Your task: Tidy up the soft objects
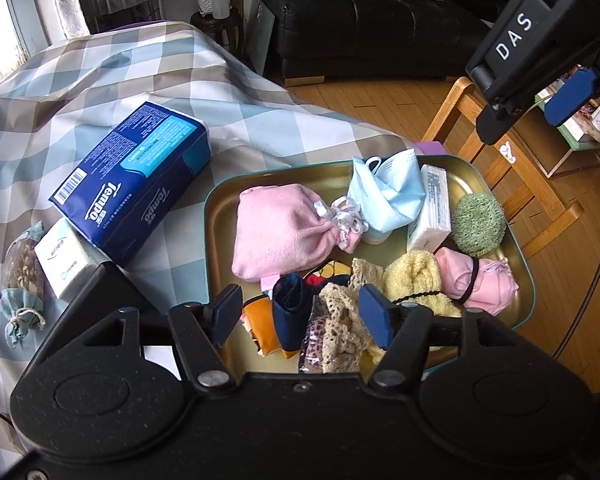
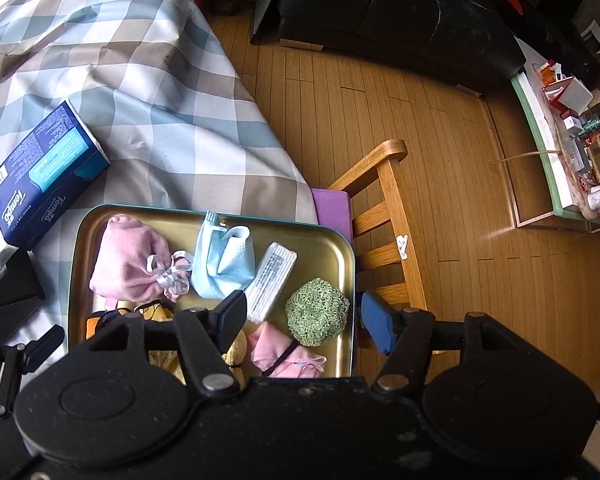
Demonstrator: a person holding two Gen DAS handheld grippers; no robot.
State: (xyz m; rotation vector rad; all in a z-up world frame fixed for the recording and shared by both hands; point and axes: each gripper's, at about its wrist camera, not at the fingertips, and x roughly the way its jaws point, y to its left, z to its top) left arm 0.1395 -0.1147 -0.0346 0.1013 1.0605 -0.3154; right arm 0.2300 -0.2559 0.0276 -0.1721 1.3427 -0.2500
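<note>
A gold metal tray (image 1: 220,216) (image 2: 340,248) on the checked tablecloth holds several soft things: a pink drawstring pouch (image 1: 276,232) (image 2: 128,260), a blue face mask (image 1: 388,196) (image 2: 224,260), a white tissue pack (image 1: 430,208) (image 2: 270,280), a green knitted scrubber (image 1: 478,224) (image 2: 316,312), a pink rolled cloth (image 1: 480,284) (image 2: 284,352), a yellow cloth (image 1: 416,280) and beige lace (image 1: 340,320). My left gripper (image 1: 304,316) is open above the tray's near end. My right gripper (image 2: 304,324) is open above the tray's right edge, holding nothing.
A blue Tempo tissue pack (image 1: 136,180) (image 2: 40,176), a small white tissue pack (image 1: 66,264) and a patterned sachet (image 1: 20,280) lie on the tablecloth left of the tray. A wooden chair (image 2: 388,232) stands right of the table, a black sofa (image 2: 400,12) behind.
</note>
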